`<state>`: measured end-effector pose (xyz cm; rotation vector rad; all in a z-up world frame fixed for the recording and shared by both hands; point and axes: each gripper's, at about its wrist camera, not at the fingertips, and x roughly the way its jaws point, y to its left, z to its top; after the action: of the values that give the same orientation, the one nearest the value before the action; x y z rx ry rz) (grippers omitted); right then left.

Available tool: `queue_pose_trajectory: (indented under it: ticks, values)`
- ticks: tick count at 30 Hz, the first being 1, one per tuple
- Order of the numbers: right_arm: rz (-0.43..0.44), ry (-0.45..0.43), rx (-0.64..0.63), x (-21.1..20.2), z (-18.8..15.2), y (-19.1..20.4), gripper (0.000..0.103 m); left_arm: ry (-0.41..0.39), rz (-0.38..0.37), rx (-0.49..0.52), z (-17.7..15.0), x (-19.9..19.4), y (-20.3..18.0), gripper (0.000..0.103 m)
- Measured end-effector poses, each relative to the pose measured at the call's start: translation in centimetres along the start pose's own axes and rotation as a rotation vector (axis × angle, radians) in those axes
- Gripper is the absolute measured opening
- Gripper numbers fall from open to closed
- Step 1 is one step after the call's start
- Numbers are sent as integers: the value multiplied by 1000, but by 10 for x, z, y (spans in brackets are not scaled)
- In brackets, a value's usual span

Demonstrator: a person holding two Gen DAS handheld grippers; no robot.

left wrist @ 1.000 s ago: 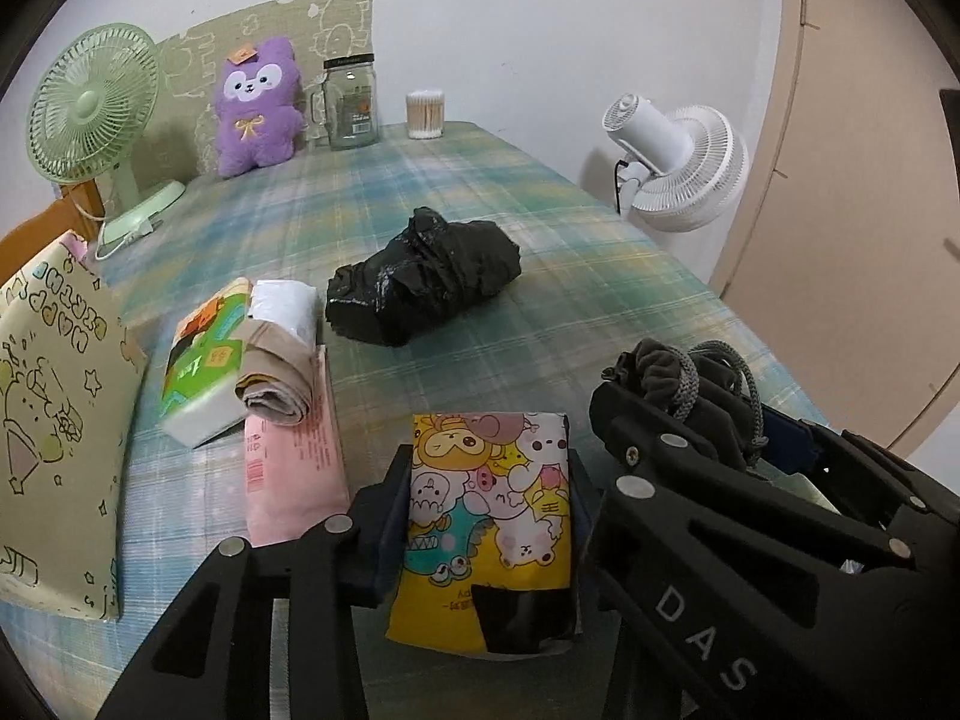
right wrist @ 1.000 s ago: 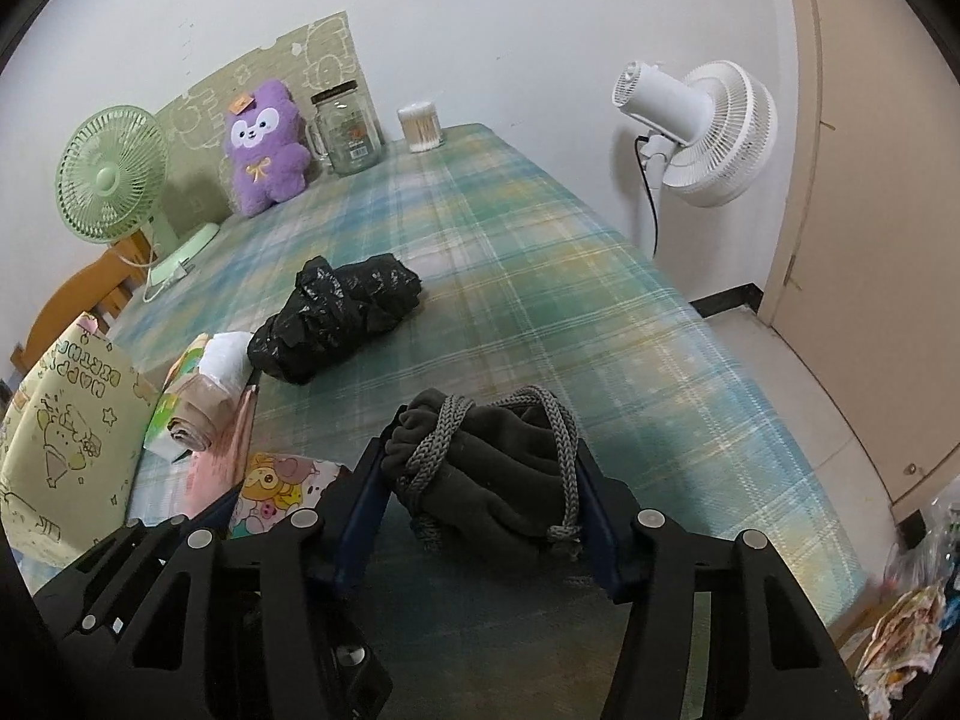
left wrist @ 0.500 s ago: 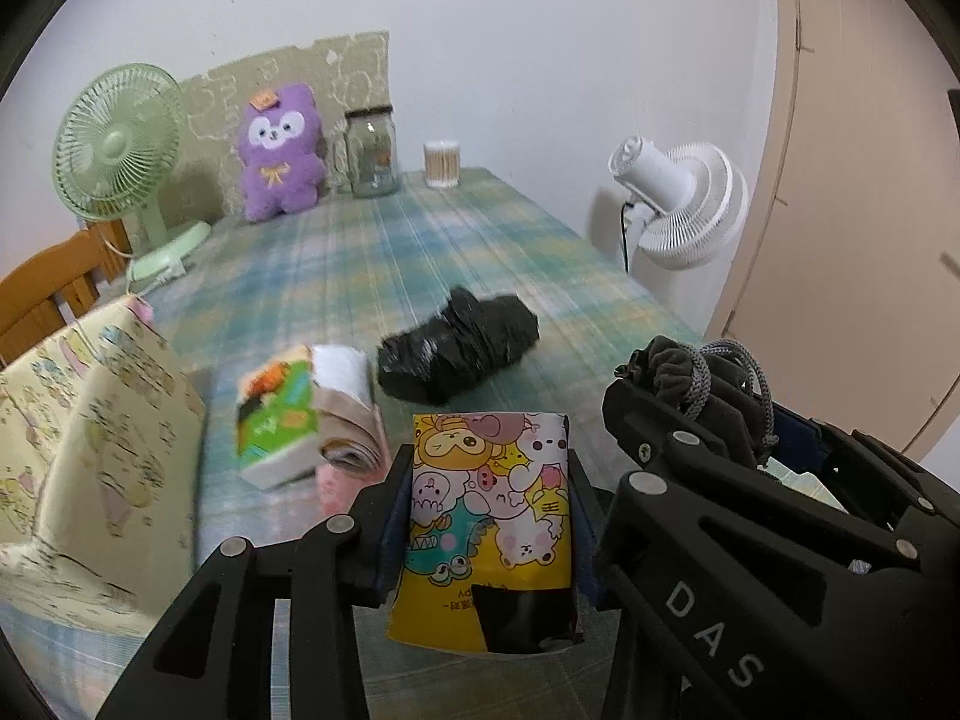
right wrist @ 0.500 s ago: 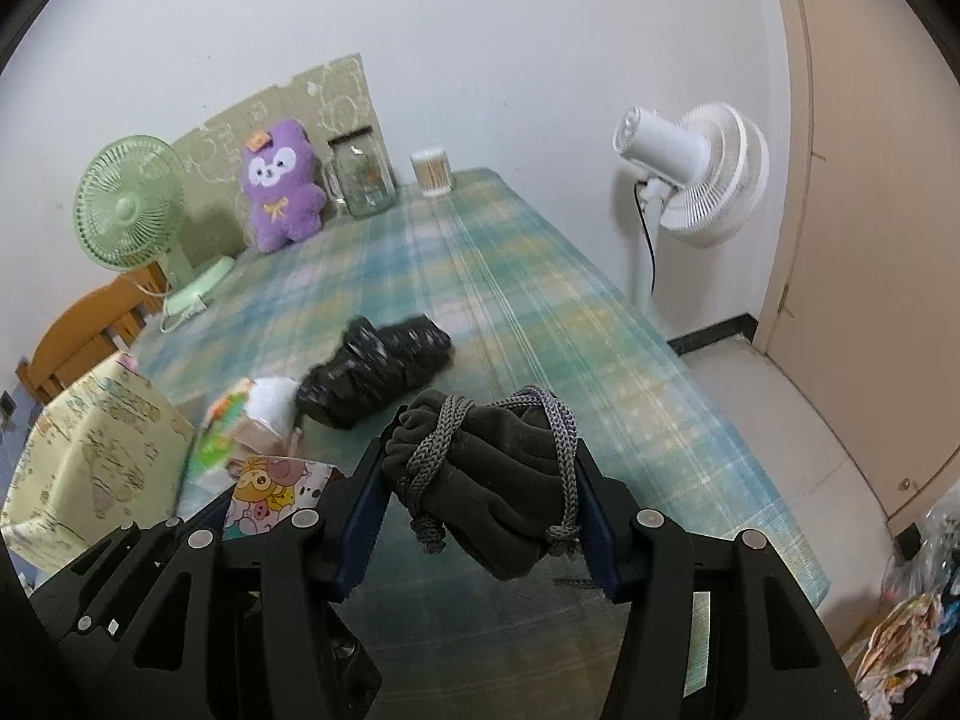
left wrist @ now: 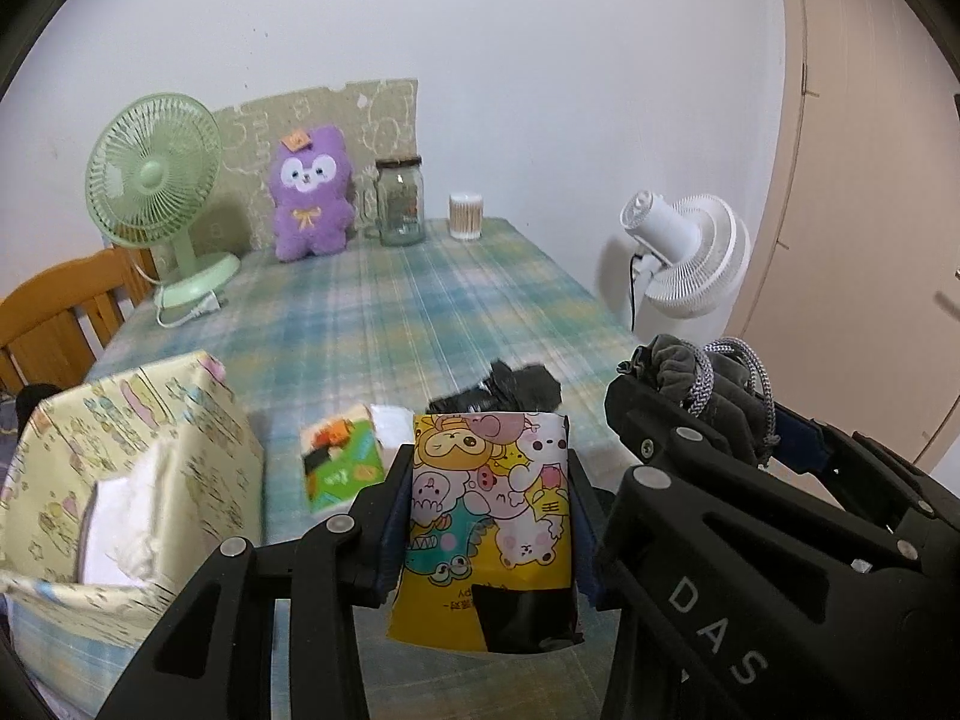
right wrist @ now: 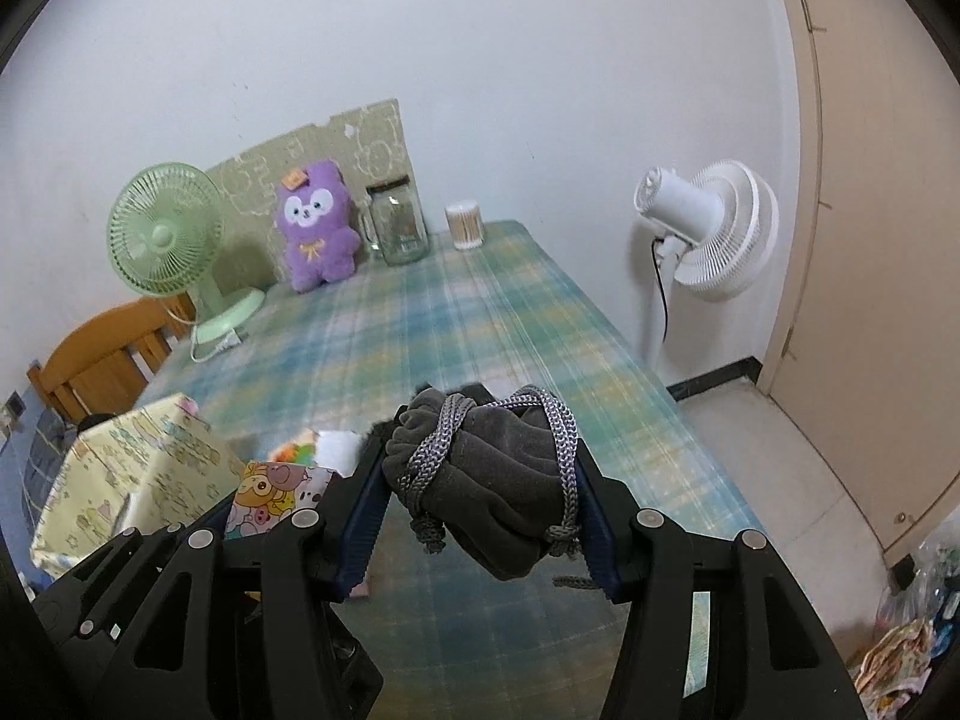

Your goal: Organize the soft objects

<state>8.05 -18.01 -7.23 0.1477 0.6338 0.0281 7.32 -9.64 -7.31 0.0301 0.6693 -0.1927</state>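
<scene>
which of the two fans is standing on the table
The green fan, at the table's far left corner beside the purple plush. The white fan stands off the table's right edge.
</scene>
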Motion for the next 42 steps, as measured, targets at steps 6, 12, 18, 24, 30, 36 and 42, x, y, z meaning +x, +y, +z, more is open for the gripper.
queue_pose_trajectory:
  ticks: [6,12,18,24,30,36,42]
  values:
    - [3,-17,-12,-11,11,11,60,-25,21,-1,9,-16,7,46]
    - [6,-35,-25,-24,20,23,60,-50,32,-2,16,-29,14,46]
    - [11,-58,-58,-34,25,39,60,-72,46,-11,21,-42,27,46]
    - [26,-69,-67,-39,30,55,60,-90,65,-4,24,-52,38,46]
    - [49,-82,-83,-40,35,74,60,-110,86,-10,26,-60,55,46]
    - [67,-79,-92,-35,36,92,60,-98,96,-19,28,-61,73,46]
    - [85,-67,-102,-28,35,111,60,-92,115,-25,25,-61,90,46]
